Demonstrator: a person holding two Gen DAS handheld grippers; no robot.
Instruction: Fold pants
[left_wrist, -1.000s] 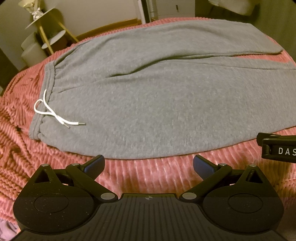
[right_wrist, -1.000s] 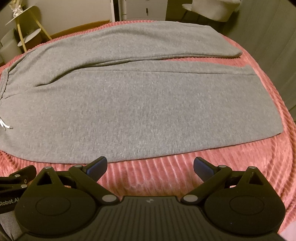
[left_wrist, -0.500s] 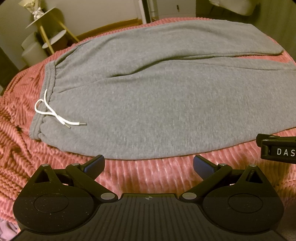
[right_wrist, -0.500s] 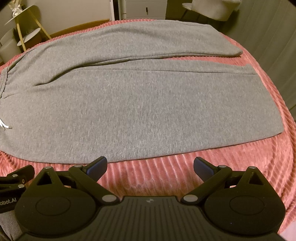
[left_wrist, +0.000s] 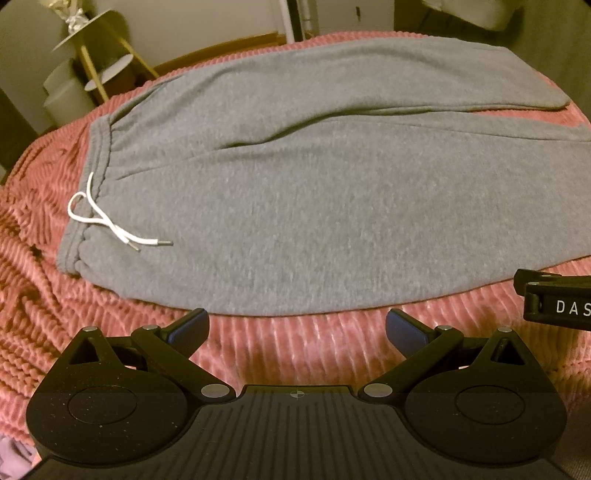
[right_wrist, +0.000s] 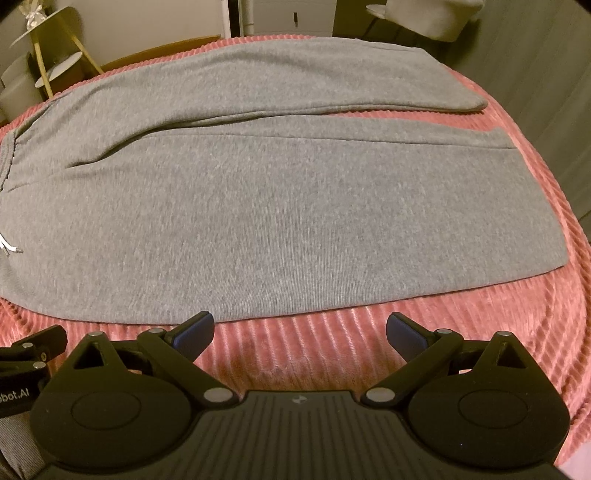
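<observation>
Grey sweatpants (left_wrist: 314, 192) lie flat and unfolded on a pink ribbed bedspread (left_wrist: 295, 347), waistband at the left with a white drawstring (left_wrist: 110, 225), both legs running to the right (right_wrist: 295, 206). My left gripper (left_wrist: 297, 326) is open and empty, just short of the pants' near edge by the hip. My right gripper (right_wrist: 300, 330) is open and empty, just short of the near leg's edge. Part of the right gripper shows at the right edge of the left wrist view (left_wrist: 554, 302).
A gold tiered side table (left_wrist: 92, 62) stands beyond the bed at the back left. White furniture (right_wrist: 291, 14) stands at the back and a pale chair (right_wrist: 428, 18) at the back right. The bedspread (right_wrist: 517, 314) drops off at the right.
Both grippers have crept slightly toward the pants; the cloth has not moved and both stay open.
</observation>
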